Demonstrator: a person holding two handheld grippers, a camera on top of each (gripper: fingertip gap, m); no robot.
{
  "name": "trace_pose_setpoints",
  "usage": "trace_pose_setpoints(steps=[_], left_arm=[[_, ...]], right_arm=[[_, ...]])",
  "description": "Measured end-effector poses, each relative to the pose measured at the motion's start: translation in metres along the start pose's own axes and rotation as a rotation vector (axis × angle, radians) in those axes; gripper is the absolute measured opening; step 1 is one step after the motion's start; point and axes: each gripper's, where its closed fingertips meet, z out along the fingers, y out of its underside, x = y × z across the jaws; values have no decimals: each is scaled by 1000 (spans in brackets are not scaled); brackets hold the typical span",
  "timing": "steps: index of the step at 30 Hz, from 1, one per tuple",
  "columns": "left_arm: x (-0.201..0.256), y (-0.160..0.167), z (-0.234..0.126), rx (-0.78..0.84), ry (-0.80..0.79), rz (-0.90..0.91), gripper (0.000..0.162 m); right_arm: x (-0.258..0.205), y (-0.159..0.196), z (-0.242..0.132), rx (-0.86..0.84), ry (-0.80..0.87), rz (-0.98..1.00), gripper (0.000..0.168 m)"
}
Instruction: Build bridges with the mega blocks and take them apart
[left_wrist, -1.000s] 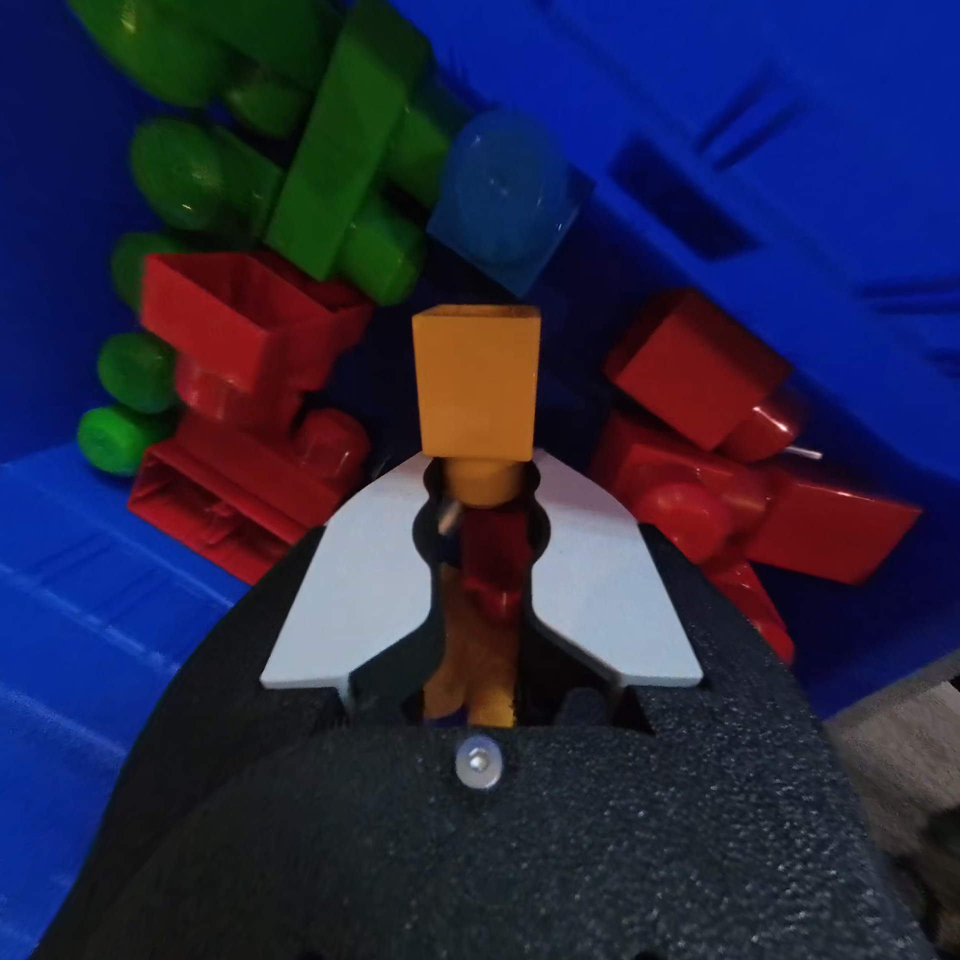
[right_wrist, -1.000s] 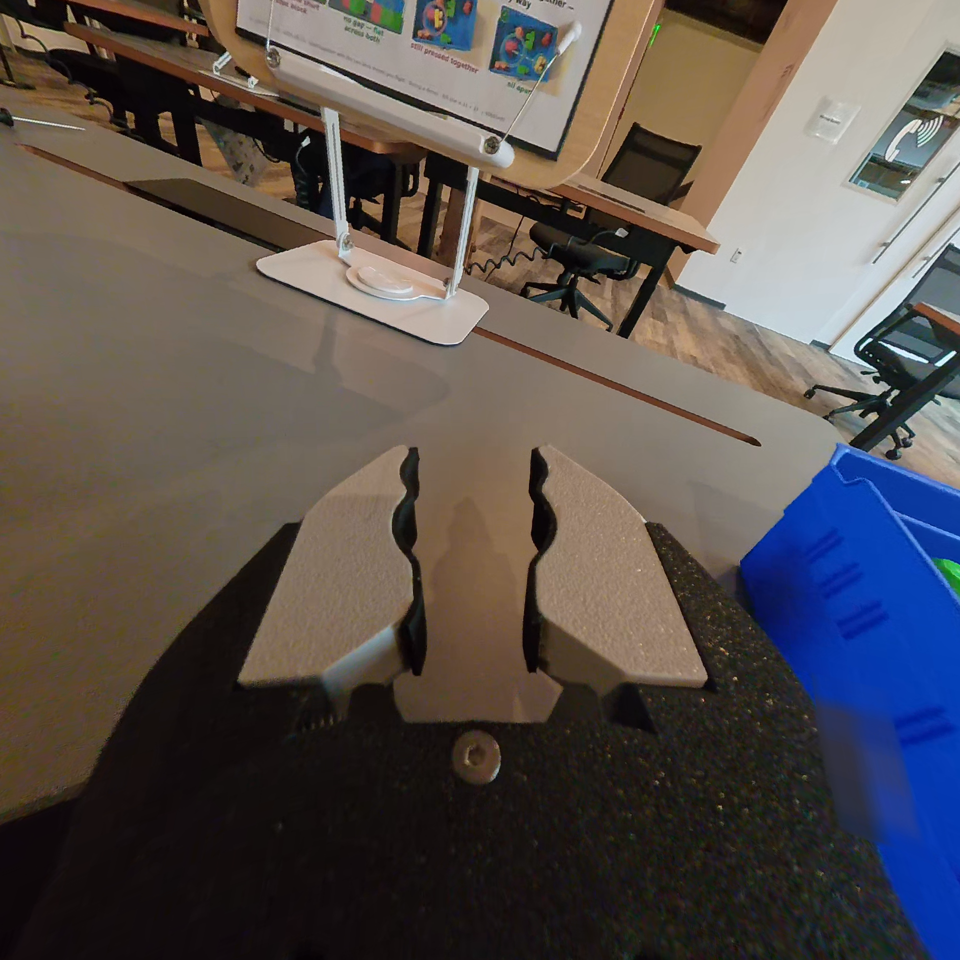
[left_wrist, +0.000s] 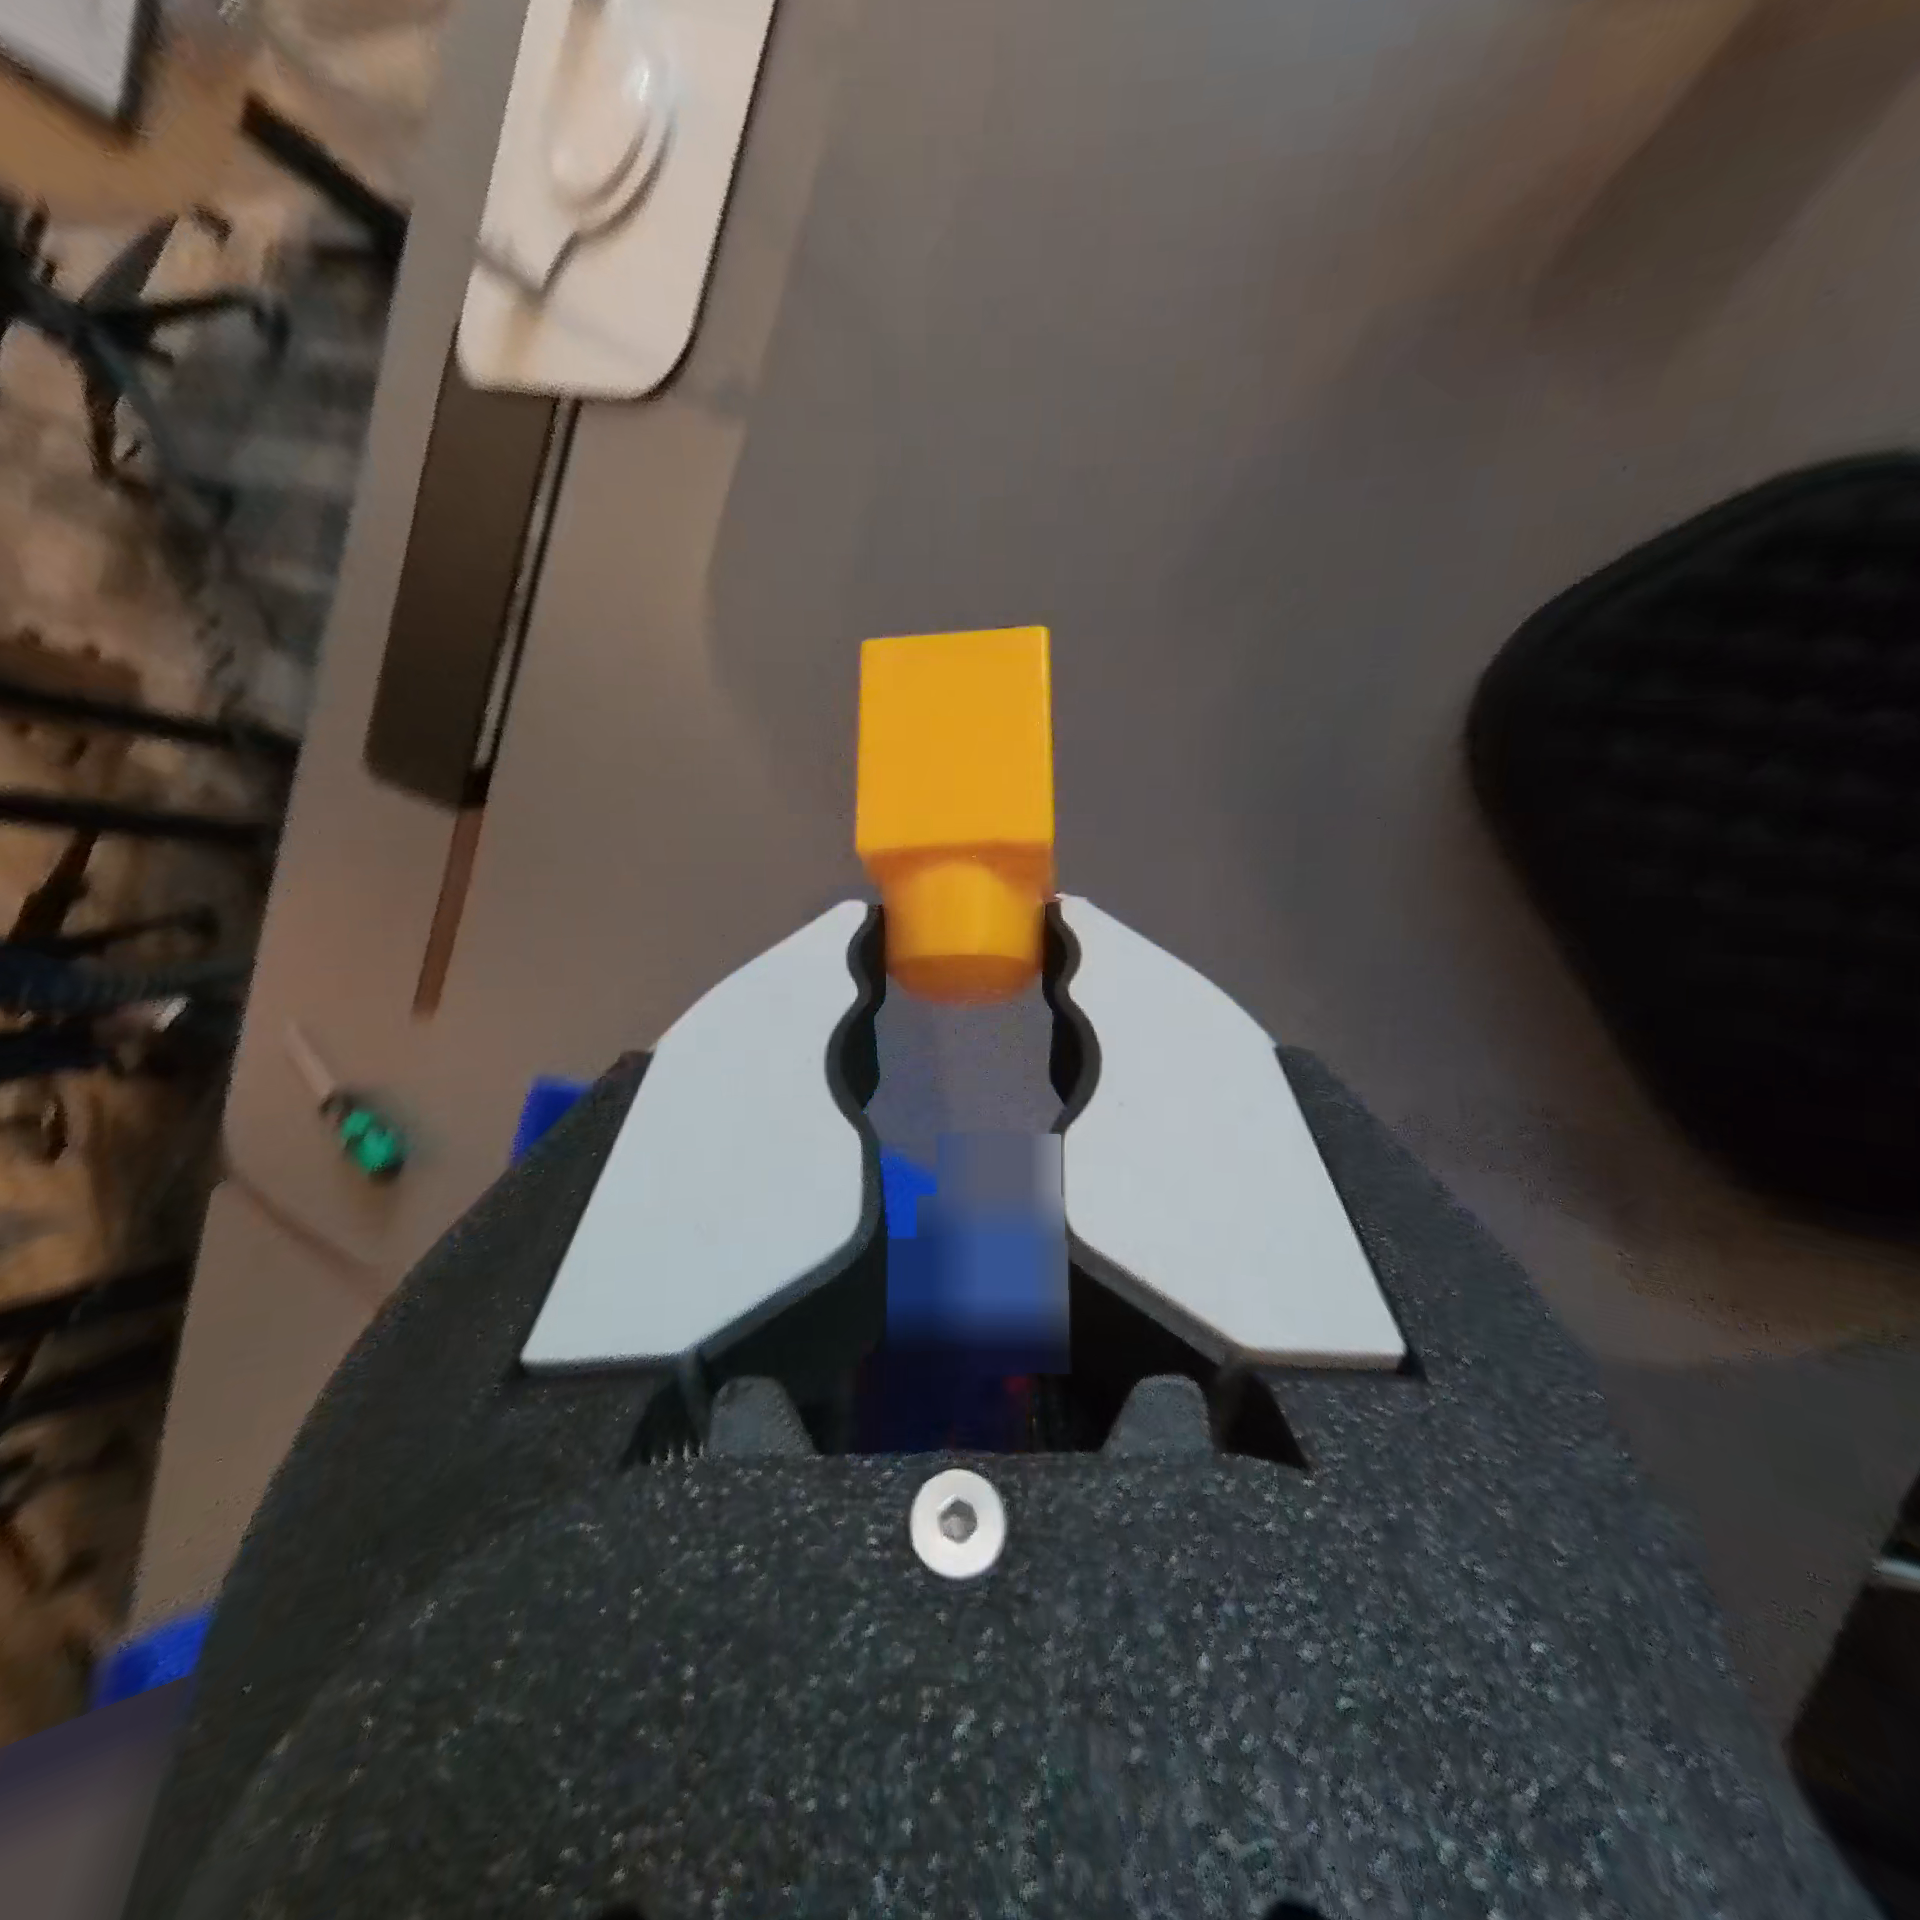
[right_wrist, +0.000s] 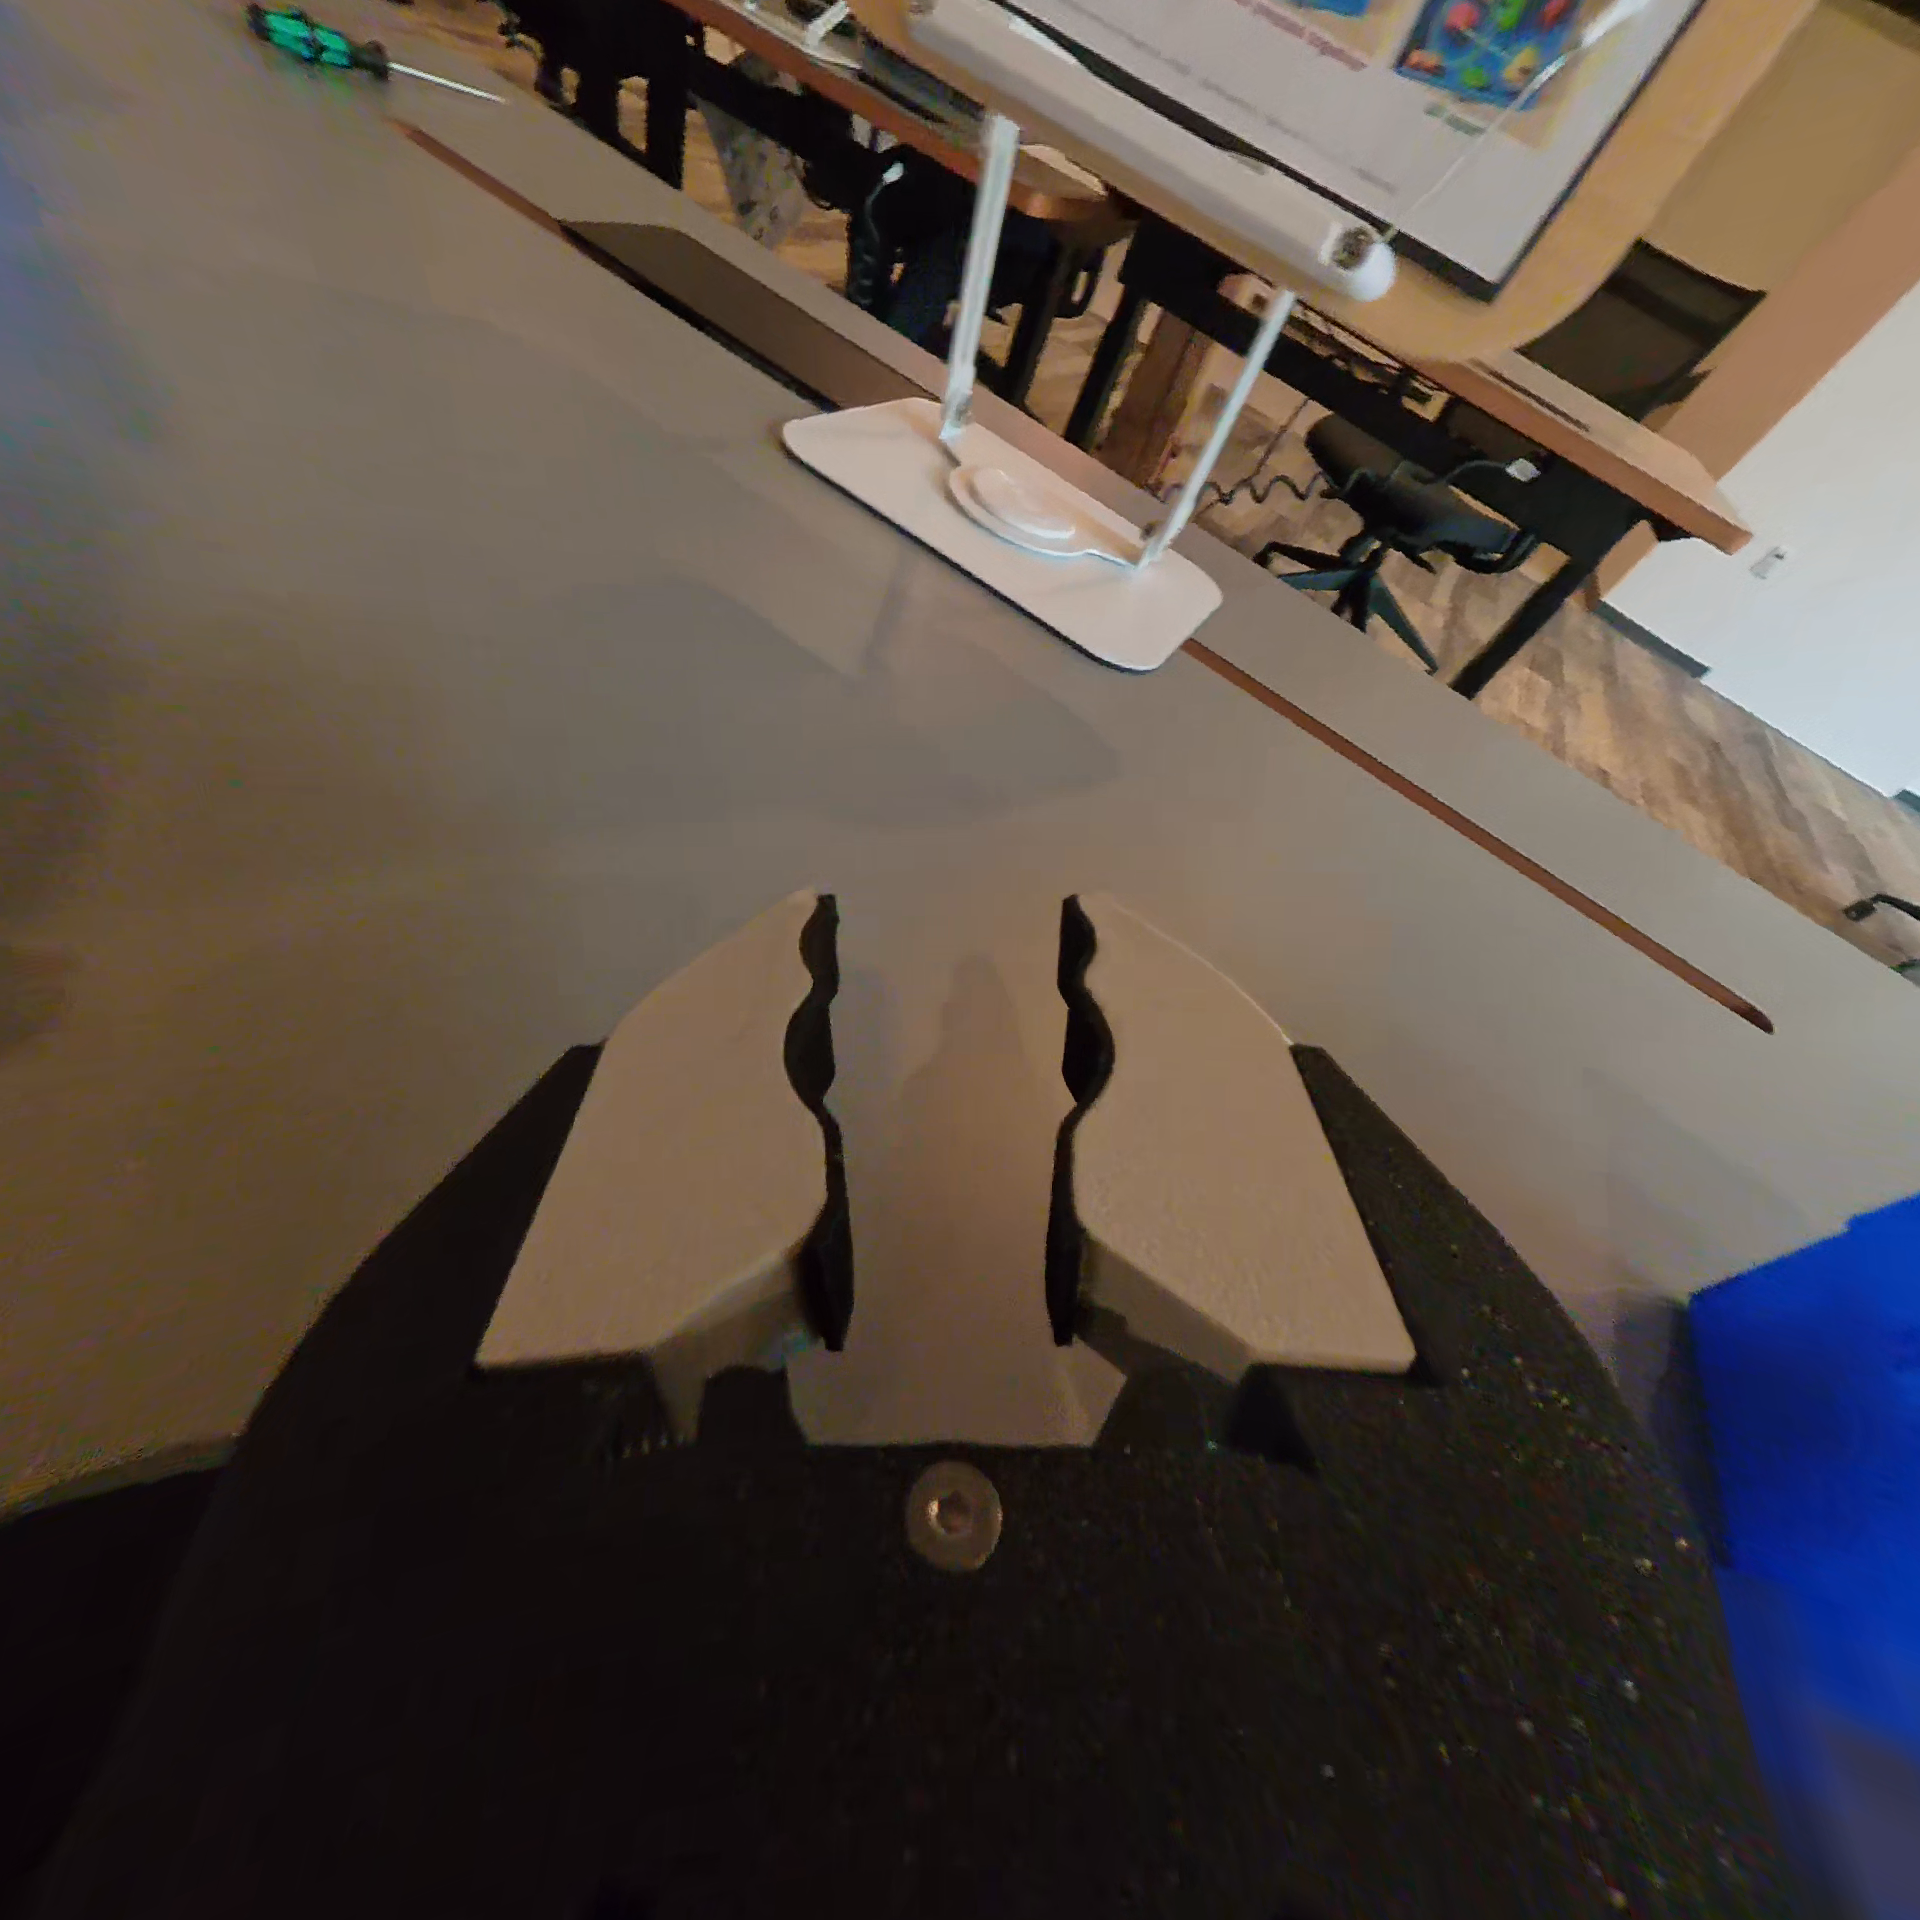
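One orange block (left_wrist: 954, 748) pinched by left hand-held gripper (left_wrist: 961, 935) | right hand-held gripper (right_wrist: 945, 925) parted, empty, over grey table (right_wrist: 416, 623)

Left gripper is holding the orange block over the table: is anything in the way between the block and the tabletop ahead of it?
Nothing visible blocks it. The left gripper pinches the orange block by its stud, and the grey table beyond it lies bare. The white stand base and a dark case sit off to the sides.

grey table (right_wrist: 416, 623), white stand (right_wrist: 997, 520), green-handled screwdriver (right_wrist: 322, 47)
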Motion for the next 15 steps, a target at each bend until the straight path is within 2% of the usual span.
trace_pose_setpoints(steps=[6, 10, 15], left_arm=[[43, -53, 56, 138, 142, 49, 29], [62, -86, 81, 224, 217, 69, 29], [86, -96, 108, 188, 310, 120, 29]], right_arm=[[-19, -6, 1, 17, -119, 7, 45], [-34, -13, 0, 19, -196, -16, 51], [-71, -33, -4, -5, -383, -22, 58]])
